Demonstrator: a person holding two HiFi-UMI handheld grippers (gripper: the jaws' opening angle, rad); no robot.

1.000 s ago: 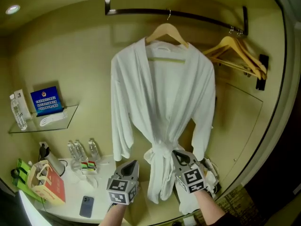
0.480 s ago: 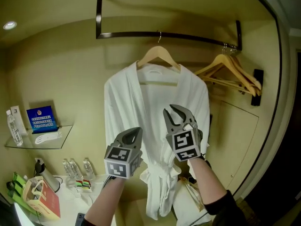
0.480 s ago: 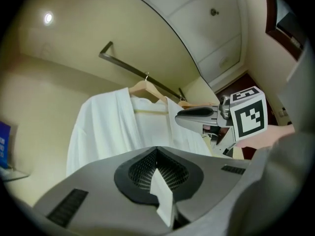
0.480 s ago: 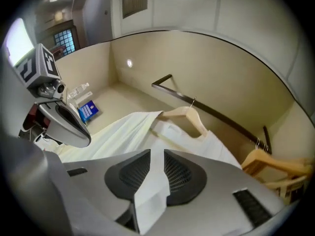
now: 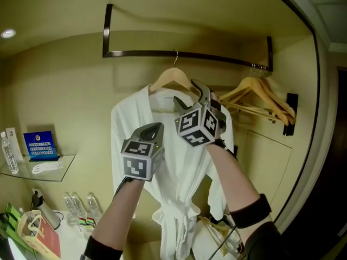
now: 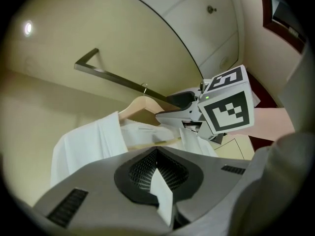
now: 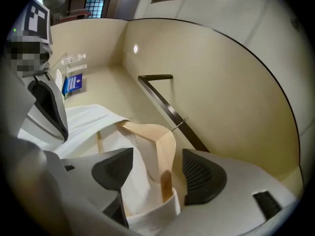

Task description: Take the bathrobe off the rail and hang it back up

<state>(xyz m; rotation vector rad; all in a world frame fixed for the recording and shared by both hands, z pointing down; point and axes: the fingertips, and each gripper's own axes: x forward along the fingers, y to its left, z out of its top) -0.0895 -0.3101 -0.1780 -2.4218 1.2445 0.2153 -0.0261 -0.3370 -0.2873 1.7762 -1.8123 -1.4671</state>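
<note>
The white bathrobe (image 5: 179, 183) hangs on a wooden hanger (image 5: 169, 79) hooked over the dark rail (image 5: 217, 57). My right gripper (image 5: 190, 95) is up at the hanger's right shoulder. Its jaws have just been opening and stand wide. In the right gripper view (image 7: 157, 173) the hanger's arm (image 7: 166, 154) and the robe's collar (image 7: 147, 215) lie between the pads, which stand apart from them. My left gripper (image 5: 154, 129) is shut with nothing held, lower and to the left, in front of the robe's chest. The left gripper view shows the hanger (image 6: 142, 104) and the right gripper (image 6: 165, 109) beyond it.
Empty wooden hangers (image 5: 260, 93) hang at the rail's right end, near a black wall bracket (image 5: 290, 112). At lower left are a glass shelf (image 5: 59, 169) with a blue sign (image 5: 40, 145), water bottles (image 5: 76, 205) and a paper bag (image 5: 38, 232).
Both grippers have risen from the robe's belt to its collar. The right gripper's jaws went from shut to wide open around the hanger's shoulder. The left stays shut.
</note>
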